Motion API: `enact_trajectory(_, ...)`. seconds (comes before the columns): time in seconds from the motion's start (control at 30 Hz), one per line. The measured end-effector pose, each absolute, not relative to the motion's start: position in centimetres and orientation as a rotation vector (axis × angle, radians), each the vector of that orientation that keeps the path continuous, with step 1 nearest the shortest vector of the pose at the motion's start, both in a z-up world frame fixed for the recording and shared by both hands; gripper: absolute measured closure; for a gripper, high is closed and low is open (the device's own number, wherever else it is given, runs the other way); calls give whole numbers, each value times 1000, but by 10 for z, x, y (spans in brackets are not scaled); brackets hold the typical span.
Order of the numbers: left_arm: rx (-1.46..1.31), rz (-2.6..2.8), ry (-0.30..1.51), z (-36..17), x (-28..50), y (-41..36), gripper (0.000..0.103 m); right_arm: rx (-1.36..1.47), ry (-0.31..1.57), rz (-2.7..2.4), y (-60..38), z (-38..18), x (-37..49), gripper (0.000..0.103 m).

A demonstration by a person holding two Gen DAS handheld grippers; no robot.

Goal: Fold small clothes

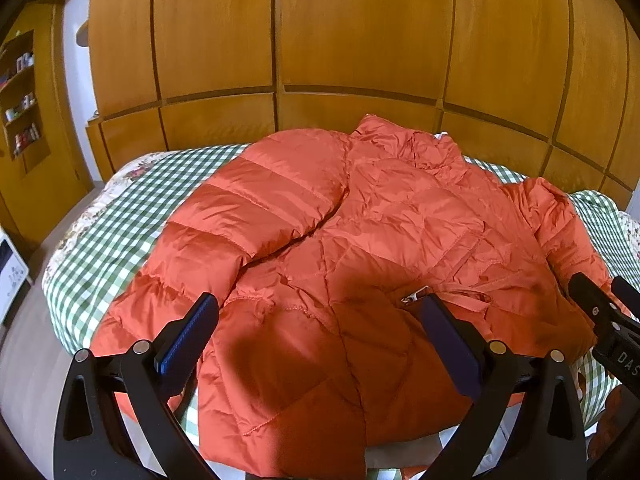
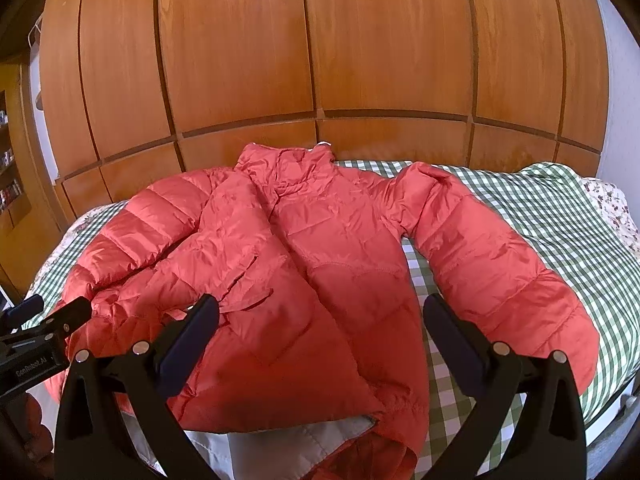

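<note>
An orange puffer jacket (image 2: 312, 264) lies spread front-up on a bed covered by a green-and-white checked bedspread (image 2: 532, 216), its collar toward the wooden wardrobe (image 2: 312, 48) behind the bed. The sleeve on the camera's left (image 1: 248, 216) is folded in over the body; the other sleeve (image 2: 492, 264) curves out over the bedspread. At the near hem a front panel is turned back, showing pale grey lining (image 2: 280, 440).

The left gripper (image 1: 320, 320) hangs over the jacket's lower body with its jaws spread wide and nothing between them, a metal zip pull (image 1: 414, 296) just beside its right finger. The right gripper (image 2: 320, 320) is likewise spread and empty above the lower front.

An open shelf unit (image 1: 22, 96) at the far left holds small bottles and jars, too blurred to identify
</note>
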State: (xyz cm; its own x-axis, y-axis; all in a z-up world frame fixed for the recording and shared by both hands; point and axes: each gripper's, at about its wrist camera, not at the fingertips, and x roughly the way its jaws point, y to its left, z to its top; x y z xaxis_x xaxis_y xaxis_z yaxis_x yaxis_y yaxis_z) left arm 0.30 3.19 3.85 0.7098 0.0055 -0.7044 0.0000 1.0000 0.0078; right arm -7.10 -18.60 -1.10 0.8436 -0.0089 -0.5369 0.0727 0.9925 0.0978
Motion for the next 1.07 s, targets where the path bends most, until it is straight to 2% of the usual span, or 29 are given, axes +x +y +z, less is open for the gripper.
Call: enact_trajectory(1.07, -7, -4, 749, 43, 0, 30, 3, 123, 577, -39, -186, -13, -69, 2)
